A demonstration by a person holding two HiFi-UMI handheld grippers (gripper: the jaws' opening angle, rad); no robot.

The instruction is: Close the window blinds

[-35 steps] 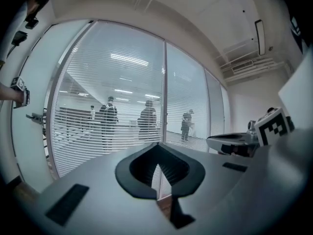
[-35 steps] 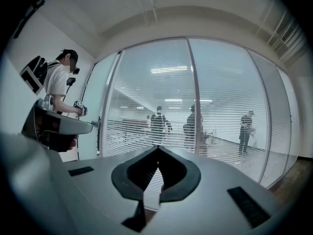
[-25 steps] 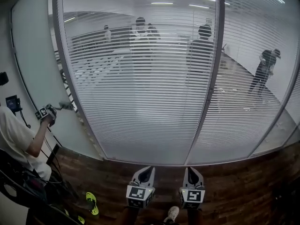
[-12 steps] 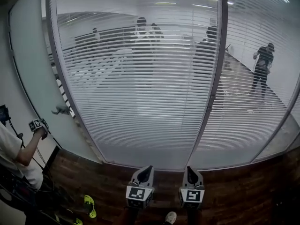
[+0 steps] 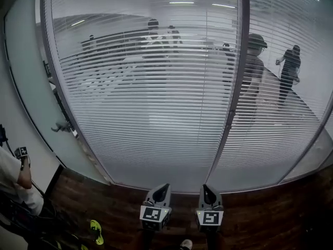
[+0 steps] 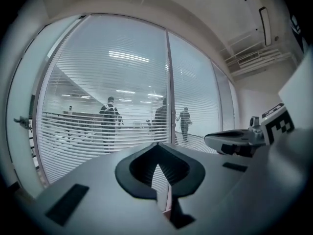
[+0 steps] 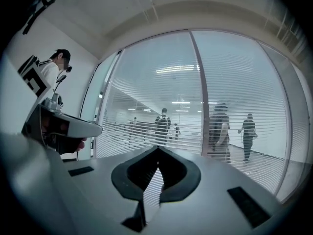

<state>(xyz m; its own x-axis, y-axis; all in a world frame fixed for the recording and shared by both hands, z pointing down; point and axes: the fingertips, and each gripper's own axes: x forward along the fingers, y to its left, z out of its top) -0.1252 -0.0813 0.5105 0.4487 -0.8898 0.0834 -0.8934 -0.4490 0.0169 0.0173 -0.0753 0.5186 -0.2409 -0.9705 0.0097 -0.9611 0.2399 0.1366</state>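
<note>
White horizontal window blinds [image 5: 151, 103] hang behind the glass wall ahead, with a second panel [image 5: 281, 103] to the right of a grey post [image 5: 231, 103]. The slats stand partly open, so people show through them. My left gripper [image 5: 159, 190] and right gripper [image 5: 207, 192] point level at the foot of the glass, side by side and a short way from it. Both are shut with nothing in them. In the left gripper view the left gripper's [image 6: 157, 146] tips meet before the blinds [image 6: 107, 87]. The right gripper's [image 7: 158, 148] tips also meet in its own view.
Dark wooden floor [image 5: 270, 217] runs up to the glass. At the left is a frosted door with a handle [image 5: 62, 126]. A person in white [image 5: 13, 176] sits at the far left, holding another gripper. Yellow-green shoes [image 5: 95, 229] lie nearby. Several people walk behind the glass.
The glass wall has come a little nearer and shifted in the head view. The seated person has slid toward the left edge. People behind the glass have walked on. Both grippers stay shut.
</note>
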